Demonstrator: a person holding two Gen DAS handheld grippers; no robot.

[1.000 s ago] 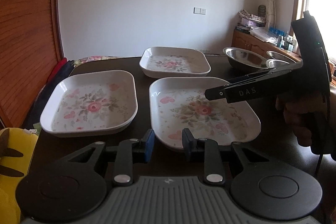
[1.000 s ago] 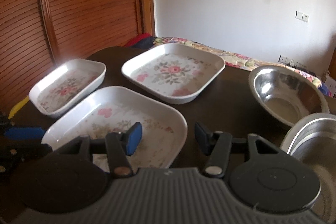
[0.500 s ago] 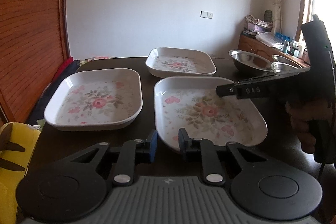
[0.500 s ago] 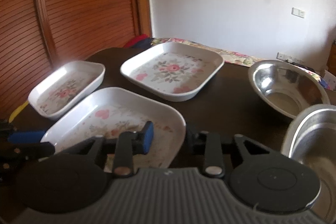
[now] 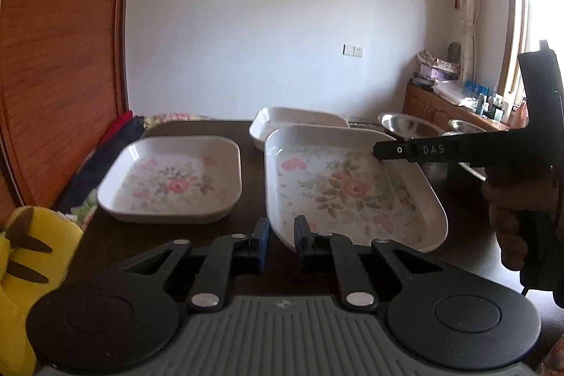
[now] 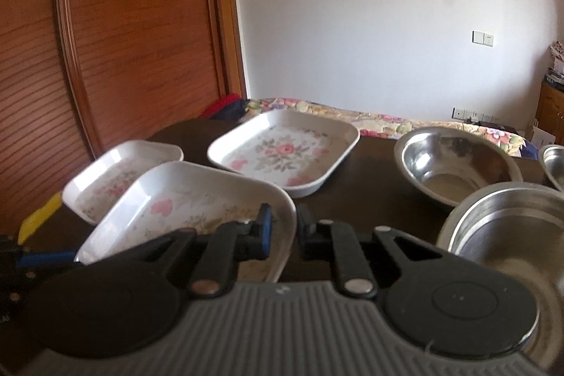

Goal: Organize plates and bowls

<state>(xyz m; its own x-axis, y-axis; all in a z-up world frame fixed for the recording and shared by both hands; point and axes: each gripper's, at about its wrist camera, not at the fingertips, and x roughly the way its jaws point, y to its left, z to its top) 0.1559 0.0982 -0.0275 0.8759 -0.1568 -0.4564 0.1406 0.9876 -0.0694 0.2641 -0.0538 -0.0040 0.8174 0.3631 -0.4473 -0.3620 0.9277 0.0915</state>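
Since a second ago the near floral plate (image 5: 349,185) has come up off the dark table (image 5: 165,238), its near edge raised and tilted, as both grippers closed on its rim. The left gripper (image 5: 282,235) points slightly downward from the plate's near corner, and its blue pads, which have just been closing, now pinch the rim between them. The right gripper (image 6: 283,229) reaches in from the plate's right side at a similar downward slant; its jaws have just been closing too and now clamp the plate's edge (image 6: 282,221), one pad inside the rim, one outside. In the left wrist view, the person's right hand (image 5: 511,207) wraps the black handle, with the gripper's long black finger lying across the plate's far right rim.

A second floral plate (image 5: 172,178) sits flat on the table to the left of the lifted one, apart from it. A third floral plate (image 6: 282,154) rests farther back. To the right stand steel bowls: one wide bowl (image 6: 454,168) beyond, another (image 6: 504,224) nearer the right gripper. A yellow object (image 5: 31,256) lies at the table's left edge.
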